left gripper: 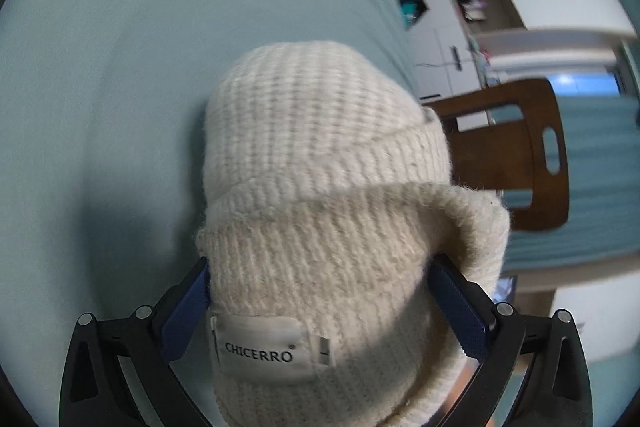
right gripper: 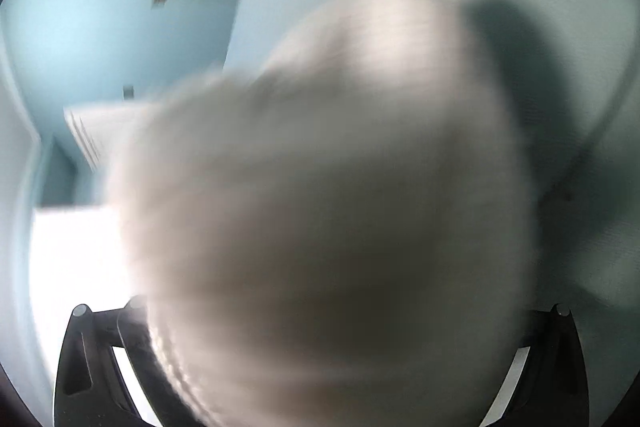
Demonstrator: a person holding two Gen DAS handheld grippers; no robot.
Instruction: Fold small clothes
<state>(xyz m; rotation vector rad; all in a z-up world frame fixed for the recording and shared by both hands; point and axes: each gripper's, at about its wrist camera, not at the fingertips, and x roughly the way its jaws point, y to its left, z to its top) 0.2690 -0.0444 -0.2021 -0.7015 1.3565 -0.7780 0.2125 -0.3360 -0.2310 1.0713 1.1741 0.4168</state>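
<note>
A cream ribbed knit beanie [left gripper: 320,131] with a white "CHICERRO" label [left gripper: 260,351] fills the middle of the left wrist view, its crown pointing away over the pale teal table surface [left gripper: 100,67]. My left gripper [left gripper: 320,291] is shut on its cuff end, and the blue pads [left gripper: 456,307] press the knit from both sides. In the right wrist view the same beanie [right gripper: 340,167] is a blurred cream mass close to the lens, raised above the surface and casting a shadow to the right. It covers the fingers of my right gripper [right gripper: 320,287], which holds it.
A dark wooden chair back [left gripper: 508,155] stands past the table's right edge. White cabinets [left gripper: 440,43] with clutter line the room behind it. A white block [right gripper: 80,247] and a teal wall [right gripper: 100,27] show left of the right gripper.
</note>
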